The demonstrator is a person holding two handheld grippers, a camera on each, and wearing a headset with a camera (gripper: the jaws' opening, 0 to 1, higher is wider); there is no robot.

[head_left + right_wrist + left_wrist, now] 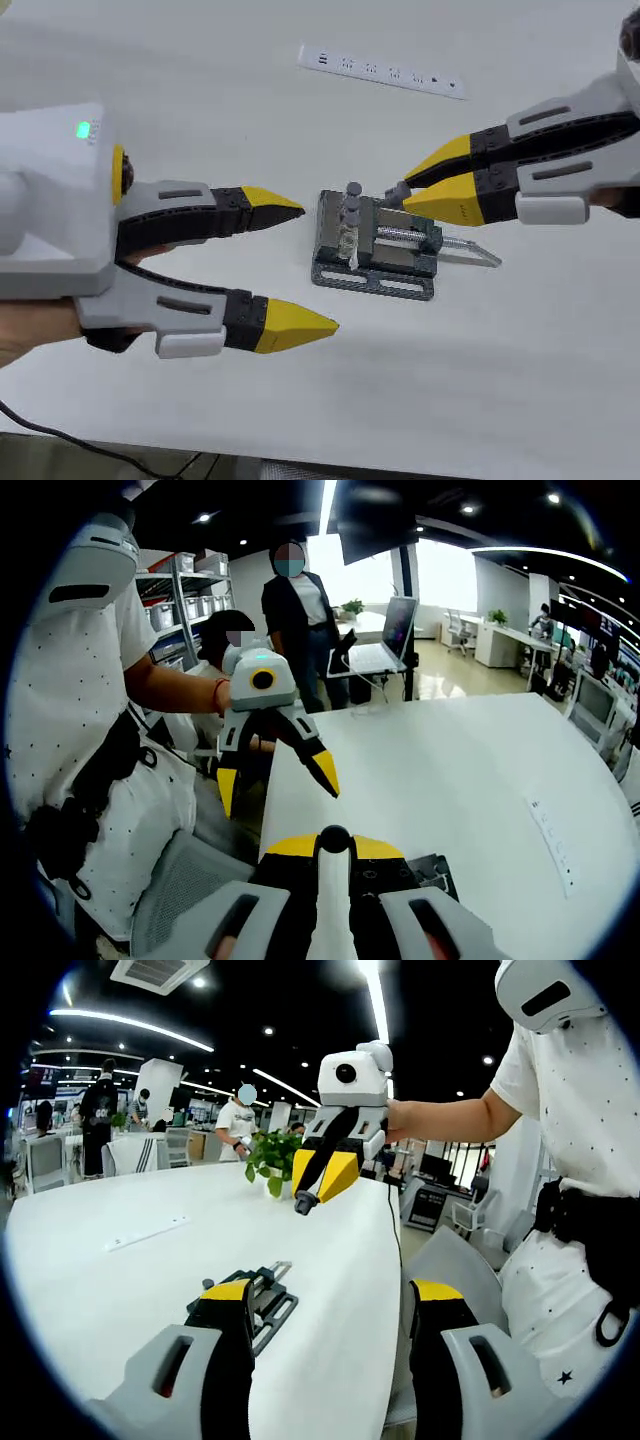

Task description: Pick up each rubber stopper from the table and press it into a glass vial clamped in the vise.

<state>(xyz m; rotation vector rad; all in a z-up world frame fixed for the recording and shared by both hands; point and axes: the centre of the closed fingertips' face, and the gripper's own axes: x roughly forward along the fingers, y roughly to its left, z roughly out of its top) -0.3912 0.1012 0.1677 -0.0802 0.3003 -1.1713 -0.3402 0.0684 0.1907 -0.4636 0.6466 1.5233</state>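
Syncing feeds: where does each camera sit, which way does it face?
Head view: headset, looking down at vise, table, left gripper, right gripper, a hand.
Left gripper view: along its open jaws toward the right gripper; torso at right.
Right gripper view: past its stopper toward the left gripper; torso at left.
First two share the vise.
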